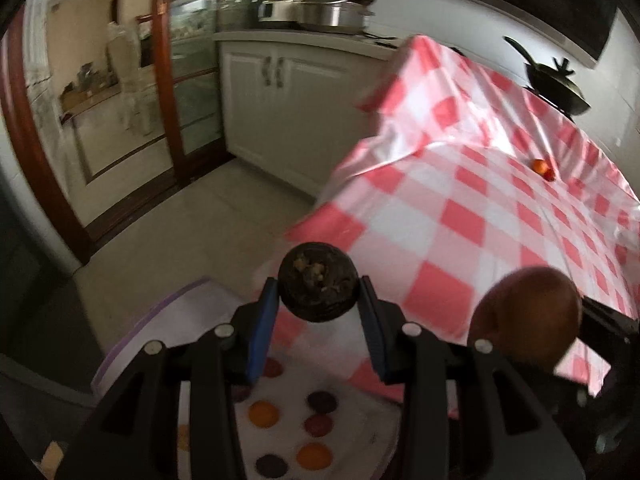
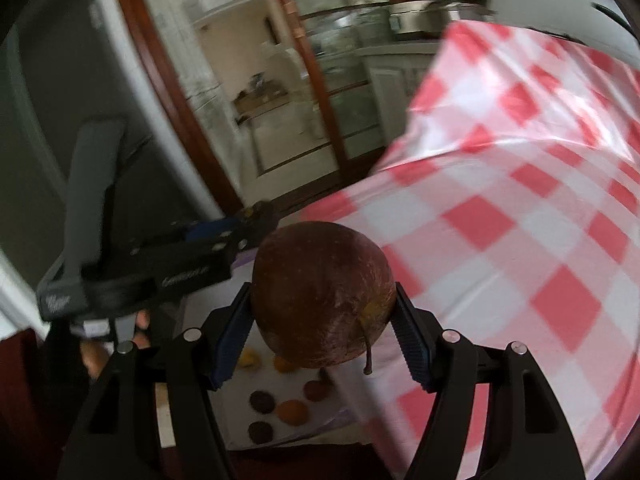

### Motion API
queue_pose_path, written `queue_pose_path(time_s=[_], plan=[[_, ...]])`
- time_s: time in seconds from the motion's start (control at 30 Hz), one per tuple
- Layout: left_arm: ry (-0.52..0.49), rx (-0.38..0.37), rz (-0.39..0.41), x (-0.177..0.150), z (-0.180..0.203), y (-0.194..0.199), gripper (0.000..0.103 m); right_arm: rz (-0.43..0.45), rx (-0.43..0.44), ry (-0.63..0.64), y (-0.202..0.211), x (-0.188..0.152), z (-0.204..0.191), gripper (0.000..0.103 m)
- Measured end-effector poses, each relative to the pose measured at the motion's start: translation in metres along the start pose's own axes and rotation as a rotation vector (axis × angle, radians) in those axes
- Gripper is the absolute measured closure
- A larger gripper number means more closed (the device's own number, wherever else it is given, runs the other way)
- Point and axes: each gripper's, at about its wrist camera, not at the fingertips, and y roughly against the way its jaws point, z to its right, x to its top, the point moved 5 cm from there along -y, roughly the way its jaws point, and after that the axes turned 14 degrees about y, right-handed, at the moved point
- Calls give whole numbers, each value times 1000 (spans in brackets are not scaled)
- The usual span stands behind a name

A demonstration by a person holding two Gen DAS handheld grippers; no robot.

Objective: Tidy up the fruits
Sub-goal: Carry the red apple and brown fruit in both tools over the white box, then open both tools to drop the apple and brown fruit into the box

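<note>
Carrying two fruits at once looks like the step in hand, and both seem headed for the white spotted box (image 1: 360, 412) that sits low at the edge of the bench (image 1: 460, 216). The left gripper (image 1: 318, 320) is open only as wide as the small dark fruit (image 1: 318, 282) and pinches it between its blue pads (image 1: 262, 332). The right gripper (image 2: 322, 330) is spread wider and squeezes a big brown pear (image 2: 320, 292) with a thin stem hanging down. Both fruits are up in the air, above the box and the red and white cloth (image 2: 520, 208). The box already has small round orange and purple shapes in it, but I cannot tell if they are fruits or painted dots. Next, I think each gripper should go down over the box and then open slowly, so the fruit does not drop hard or roll away. Two little red fruits (image 1: 543, 169) lie far off on the cloth, waiting.
</note>
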Motion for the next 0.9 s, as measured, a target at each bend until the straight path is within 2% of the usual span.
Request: queue_pose_path(time_s=[0.23,0.43,0.7,0.9], plan=[[70,60,-22,-17,-52,-3,62,-28,82,154,-18,-2,-56,37],[129,114,-95,-47,-93,-26,62,-102,129,279,-48,-22,-100,37],[230,174,-187,-87,-146,-59,62,-278,136,355,-106,-69,-116,37],[259,191,-248,-109,-157,-83,62,-400,146,357,-145,-101,-109,37]])
